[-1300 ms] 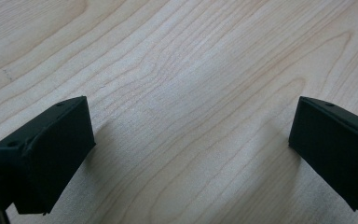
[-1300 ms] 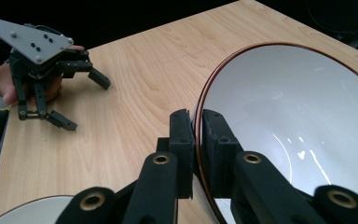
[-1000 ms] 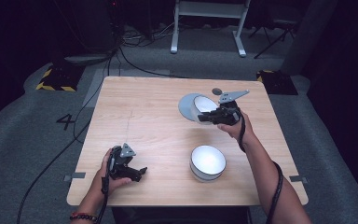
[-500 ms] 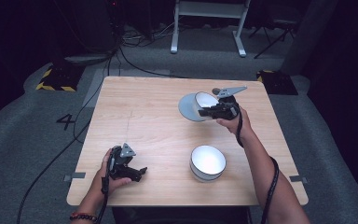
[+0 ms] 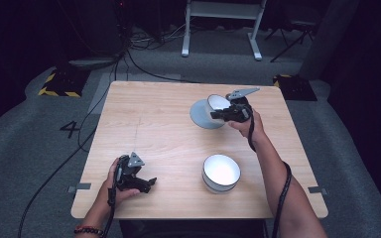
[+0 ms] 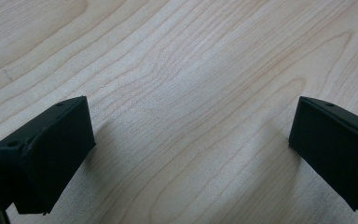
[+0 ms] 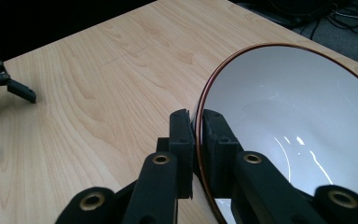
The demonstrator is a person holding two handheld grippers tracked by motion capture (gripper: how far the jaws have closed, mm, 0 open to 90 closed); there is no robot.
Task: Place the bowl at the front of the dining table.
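Pale wood is spreading across the high view: the table (image 5: 158, 119) is sitting on grey floor, where a painted number "4" (image 5: 70, 129) is the one piece of writing you can read. Your right gripper (image 5: 217, 114) is pinching the rim of a white bowl (image 5: 209, 110) at the far right of the table, tilting it on edge so its grey underside is facing left. A second white bowl (image 5: 221, 172) is standing upright nearer you, well apart. Your left gripper (image 5: 148, 183) is resting low at the near left.

In the left gripper view, the two black jaws are standing spread wide over bare wood grain with nothing between them.

In the right gripper view, your right gripper (image 7: 196, 122) is clamping its pads (image 7: 182, 140) on either side of the tilted bowl's (image 7: 298, 135) thin brown-edged rim; no brand is showing on it.

You are holding smooth glazed ware by a narrow edge only. It may be prone to swinging or slipping out if you move quickly, and dropping onto the table could chip it.
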